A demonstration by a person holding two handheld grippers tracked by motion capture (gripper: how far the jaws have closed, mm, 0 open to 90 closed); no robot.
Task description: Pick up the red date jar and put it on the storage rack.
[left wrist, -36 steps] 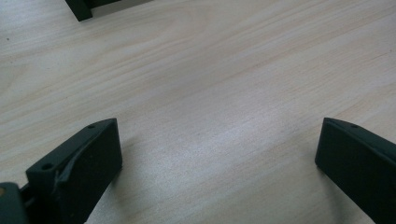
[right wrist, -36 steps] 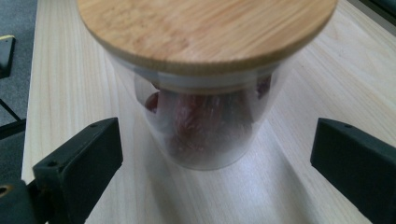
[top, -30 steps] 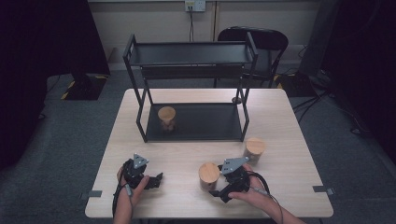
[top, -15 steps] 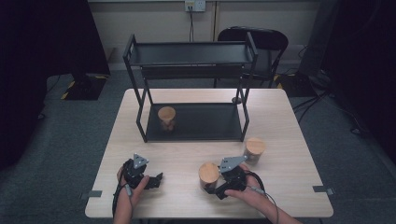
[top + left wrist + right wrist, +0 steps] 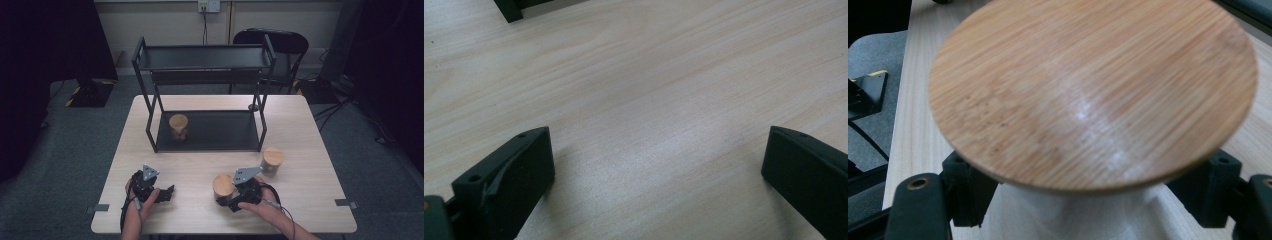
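The right gripper (image 5: 231,199) is sitting at the near right of the tabletop (image 5: 210,165), its jaws standing on either side of a jar with a round bamboo lid (image 5: 223,184); in the right gripper view the lid (image 5: 1093,90) is spreading wide over both jaws, which are flanking the pale body (image 5: 1083,215) below (whether they are actually pressing on it I cannot tell). The jar is standing upright on the tabletop, near the front edge. A second lidded jar (image 5: 273,160) is standing just to the right and a little farther back, apart from the first. A third lidded jar (image 5: 178,126) is sitting on the bottom shelf of the black metal rack (image 5: 205,57) at the far middle of the tabletop, toward its left end. The left gripper (image 5: 161,192) is resting at the near left, well apart from every jar, and its jaws are gaping wide over bare wood, as the left gripper view (image 5: 654,150) is showing.
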